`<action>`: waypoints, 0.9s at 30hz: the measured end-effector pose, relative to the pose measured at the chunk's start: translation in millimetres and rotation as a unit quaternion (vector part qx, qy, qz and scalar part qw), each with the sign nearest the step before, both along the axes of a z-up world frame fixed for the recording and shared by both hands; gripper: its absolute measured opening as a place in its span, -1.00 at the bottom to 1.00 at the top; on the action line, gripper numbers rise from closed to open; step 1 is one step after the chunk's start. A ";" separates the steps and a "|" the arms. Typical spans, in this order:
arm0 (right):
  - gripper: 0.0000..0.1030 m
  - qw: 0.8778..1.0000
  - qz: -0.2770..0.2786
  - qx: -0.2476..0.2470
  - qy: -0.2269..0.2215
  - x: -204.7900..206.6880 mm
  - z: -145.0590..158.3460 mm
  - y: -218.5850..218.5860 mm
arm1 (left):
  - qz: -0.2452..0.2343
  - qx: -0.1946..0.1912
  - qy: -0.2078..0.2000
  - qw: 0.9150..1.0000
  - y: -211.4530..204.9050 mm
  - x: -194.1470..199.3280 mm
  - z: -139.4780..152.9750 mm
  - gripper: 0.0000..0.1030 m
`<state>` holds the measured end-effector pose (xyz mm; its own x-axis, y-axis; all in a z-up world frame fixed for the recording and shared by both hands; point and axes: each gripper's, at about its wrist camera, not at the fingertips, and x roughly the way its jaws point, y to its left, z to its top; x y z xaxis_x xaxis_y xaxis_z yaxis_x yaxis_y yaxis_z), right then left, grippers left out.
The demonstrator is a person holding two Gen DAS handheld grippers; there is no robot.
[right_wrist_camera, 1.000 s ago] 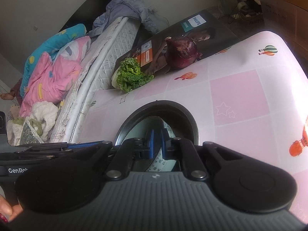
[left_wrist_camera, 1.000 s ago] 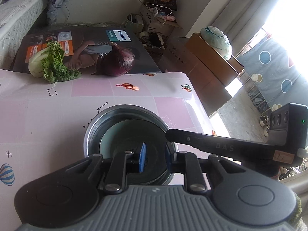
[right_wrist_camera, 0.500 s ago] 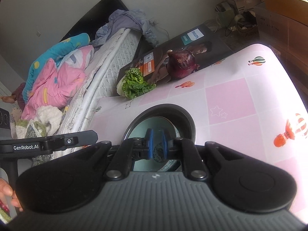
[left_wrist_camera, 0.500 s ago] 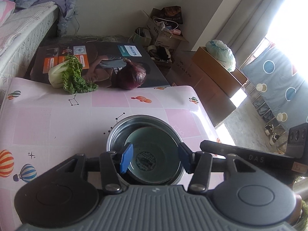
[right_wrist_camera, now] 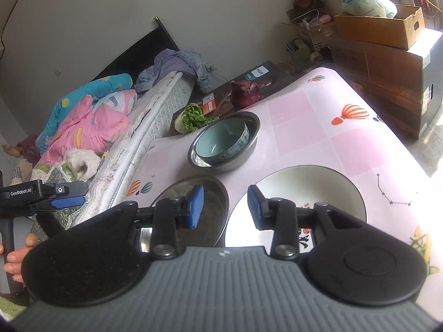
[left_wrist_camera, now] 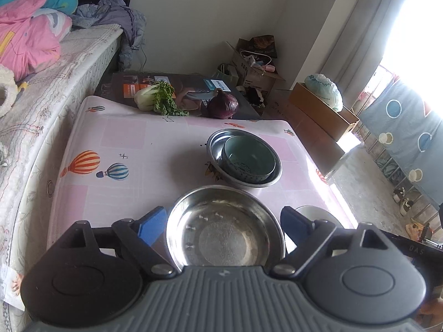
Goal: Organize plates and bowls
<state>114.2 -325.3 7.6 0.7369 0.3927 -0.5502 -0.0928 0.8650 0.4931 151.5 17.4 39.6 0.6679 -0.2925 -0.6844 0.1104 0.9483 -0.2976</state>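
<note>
One box (left_wrist_camera: 191, 88) reads "PHILIPS"; left tool (right_wrist_camera: 41, 193) reads "GenRobot.AI".

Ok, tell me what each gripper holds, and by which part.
Nothing is held. The left gripper and the right gripper have just been opening, both empty.

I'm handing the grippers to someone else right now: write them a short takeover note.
Left gripper: jaws just opened wide, empty, over the near steel bowl.
Right gripper: jaws just opened, empty, near the white plate.
Done: green ceramic bowl sits nested in the far steel bowl on the table.
Left: stack the near steel bowl and the plate.
</note>
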 end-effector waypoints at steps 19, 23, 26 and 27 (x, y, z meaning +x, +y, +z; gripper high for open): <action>-0.21 0.993 0.065 -0.070 0.073 -120.6 -70.0 126.5 | 0.065 0.083 -0.006 0.994 41.1 -146.4 -97.9 0.86; -0.20 0.993 0.071 -0.067 0.069 -115.3 -67.8 140.3 | 0.067 0.091 -0.003 0.994 46.6 -145.1 -111.0 0.86; -0.17 0.993 0.079 -0.062 0.063 -100.6 -63.3 145.5 | 0.067 0.083 -0.002 0.994 52.4 -140.7 -116.2 0.85; -0.17 0.993 0.082 -0.062 0.062 -95.7 -62.2 148.5 | 0.065 0.079 0.000 0.995 54.0 -138.4 -117.6 0.85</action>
<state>18.4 -176.7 -54.6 0.5929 0.4259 -0.6834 -0.1829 0.8977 0.4009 13.1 71.4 -78.1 0.6931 -0.0919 -0.7150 -0.0165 0.9896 -0.1431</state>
